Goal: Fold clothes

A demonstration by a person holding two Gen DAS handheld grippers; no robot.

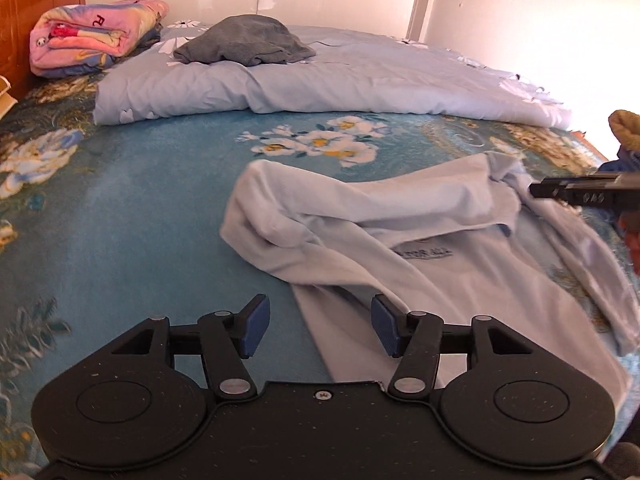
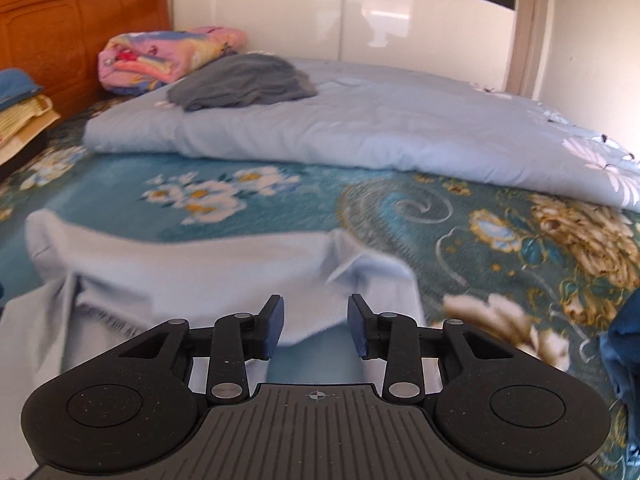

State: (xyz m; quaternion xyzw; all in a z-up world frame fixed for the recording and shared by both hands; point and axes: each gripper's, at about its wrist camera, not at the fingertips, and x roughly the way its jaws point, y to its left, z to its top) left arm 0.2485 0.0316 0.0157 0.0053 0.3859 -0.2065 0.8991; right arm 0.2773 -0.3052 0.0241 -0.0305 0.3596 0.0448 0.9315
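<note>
A pale blue shirt (image 1: 400,240) lies crumpled on the blue floral bedspread (image 1: 140,200), one part folded back over the printed chest. My left gripper (image 1: 316,328) stands open over the shirt's near left edge, with nothing between its blue pads (image 1: 254,330). In the right wrist view the same shirt (image 2: 180,272) spreads across the lower left. My right gripper (image 2: 316,328) is open above the shirt's right edge, with cloth and bedspread showing in the gap. The right gripper's black tip (image 1: 552,191) enters the left wrist view at the shirt's far right corner.
A light blue duvet (image 1: 320,80) lies folded across the far half of the bed, with a grey garment (image 1: 244,44) on top. A pink folded blanket (image 1: 92,36) sits by the orange headboard (image 2: 72,32). Dark blue cloth (image 2: 624,344) lies at the right edge.
</note>
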